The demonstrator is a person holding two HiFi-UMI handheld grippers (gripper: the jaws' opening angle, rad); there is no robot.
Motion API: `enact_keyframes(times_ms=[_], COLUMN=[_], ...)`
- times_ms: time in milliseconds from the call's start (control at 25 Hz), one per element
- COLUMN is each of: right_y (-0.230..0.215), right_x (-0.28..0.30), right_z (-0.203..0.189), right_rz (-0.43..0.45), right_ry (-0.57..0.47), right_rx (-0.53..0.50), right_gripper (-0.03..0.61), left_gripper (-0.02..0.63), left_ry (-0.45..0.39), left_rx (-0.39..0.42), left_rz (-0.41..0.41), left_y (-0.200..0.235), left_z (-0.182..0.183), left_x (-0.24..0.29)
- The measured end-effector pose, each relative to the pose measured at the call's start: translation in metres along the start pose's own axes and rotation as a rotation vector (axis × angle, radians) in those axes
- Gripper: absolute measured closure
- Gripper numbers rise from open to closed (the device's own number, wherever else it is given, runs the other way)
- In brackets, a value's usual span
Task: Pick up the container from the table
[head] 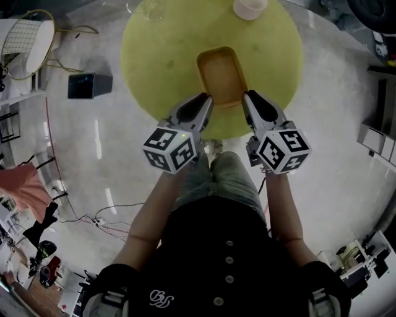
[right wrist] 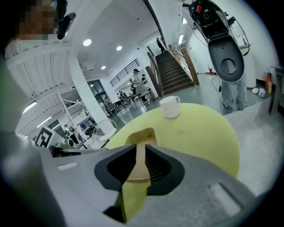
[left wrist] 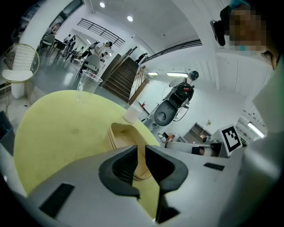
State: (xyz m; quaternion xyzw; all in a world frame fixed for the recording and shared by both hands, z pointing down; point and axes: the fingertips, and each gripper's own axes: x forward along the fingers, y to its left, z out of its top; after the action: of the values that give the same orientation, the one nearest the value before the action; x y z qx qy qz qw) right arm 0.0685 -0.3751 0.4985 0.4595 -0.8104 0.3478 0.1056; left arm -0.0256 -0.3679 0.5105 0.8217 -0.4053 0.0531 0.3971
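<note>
A tan oblong container [head: 221, 74] lies open side up on the round yellow table [head: 167, 56]. My left gripper [head: 207, 98] hovers at its near left corner and my right gripper [head: 247, 96] at its near right corner, both pointing away from me and down. In the left gripper view the jaws [left wrist: 140, 148] stand shut to a thin slit, through which the container's rim [left wrist: 122, 133] shows ahead. In the right gripper view the jaws [right wrist: 141, 148] are parted slightly, nothing pressed between them, the container [right wrist: 141, 135] just beyond. I cannot tell if either touches it.
A white cup [head: 250, 7] stands at the table's far edge and a clear plastic cup [head: 148, 9] at the far left. On the floor are a black box [head: 90, 85] and a white wire chair [head: 25, 37] to the left. A scooter [right wrist: 222, 40] is parked beyond the table.
</note>
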Motion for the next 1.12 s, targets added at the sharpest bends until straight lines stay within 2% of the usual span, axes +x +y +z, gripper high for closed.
enact_keyframes(times_ms=[160,280,800,1120], right_y=[-0.012,-0.022,-0.041,-0.045], right_x=[0.011,0.019,0.052,0.062], right_z=[-0.002,-0.006,-0.027,-0.036], right_rz=[-0.011,-0.017,-0.026,-0.019], right_ry=[0.035,0.068,0.139,0.151], right_rx=[-0.005,-0.007,0.047,0.08], right_gripper=[0.489,0.455,0.422,0.422], left_gripper=[0.509,0.483,0.448,0.448], left_ry=[0.017,0.03,0.05,0.065], left_rx=[-0.041,-0.071,-0.181,-0.196], left_rz=[0.025,0.04,0.068,0.048], left_y=[0.014,0.022,0.045,0.045], left_z=[-0.005,-0.009,-0.023,-0.028], left_x=[0.01,0.016,0.036,0.045])
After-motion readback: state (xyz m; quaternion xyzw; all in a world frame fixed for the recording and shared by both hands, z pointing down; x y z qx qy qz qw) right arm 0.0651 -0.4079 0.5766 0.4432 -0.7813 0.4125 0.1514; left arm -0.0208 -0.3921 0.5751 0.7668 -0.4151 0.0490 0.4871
